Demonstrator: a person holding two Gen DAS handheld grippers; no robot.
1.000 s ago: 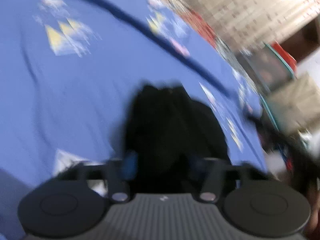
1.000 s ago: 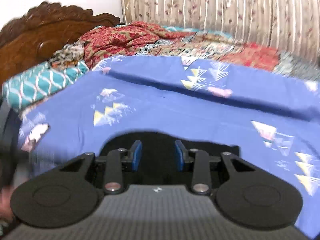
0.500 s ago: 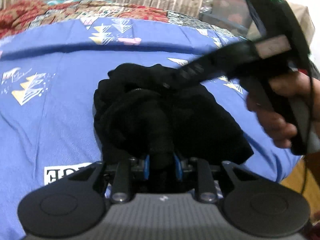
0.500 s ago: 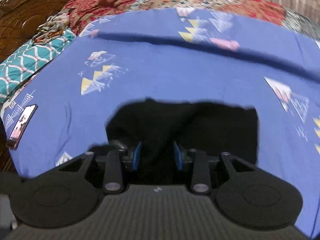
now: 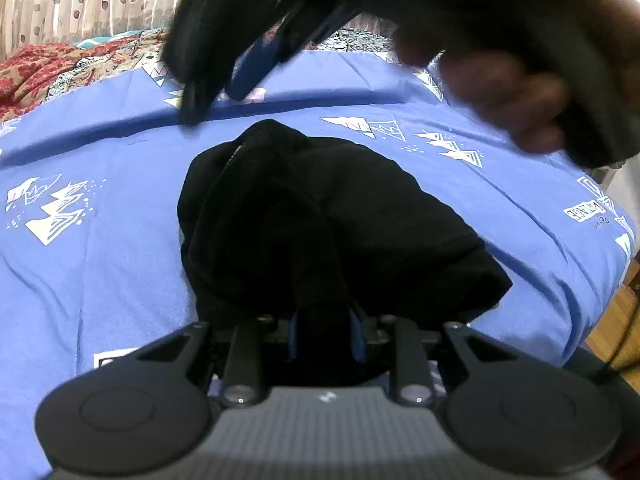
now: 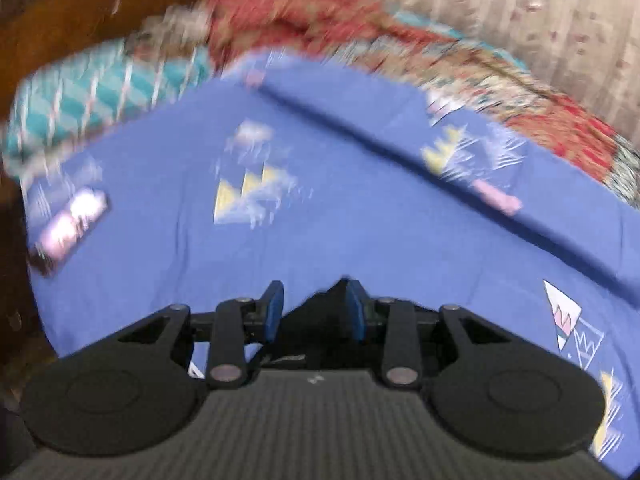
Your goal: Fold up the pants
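Soft black pants (image 5: 320,216), bunched in a lump on the blue bedsheet (image 5: 100,280), run lengthwise away from the left gripper (image 5: 324,336), whose jaws are pinching a fold; right gripper (image 6: 316,316) jaws are spread.

One pair of black pants (image 5: 320,216), bunched in a single heap; one blue bedsheet (image 5: 100,280) printed with many triangle motifs; two grippers, the left gripper (image 5: 324,332) and the right gripper (image 6: 314,312); one hand (image 5: 512,92); one red patterned blanket (image 6: 340,12); one teal pillow (image 6: 100,88); one curtain (image 5: 80,4); one phone (image 6: 70,228).
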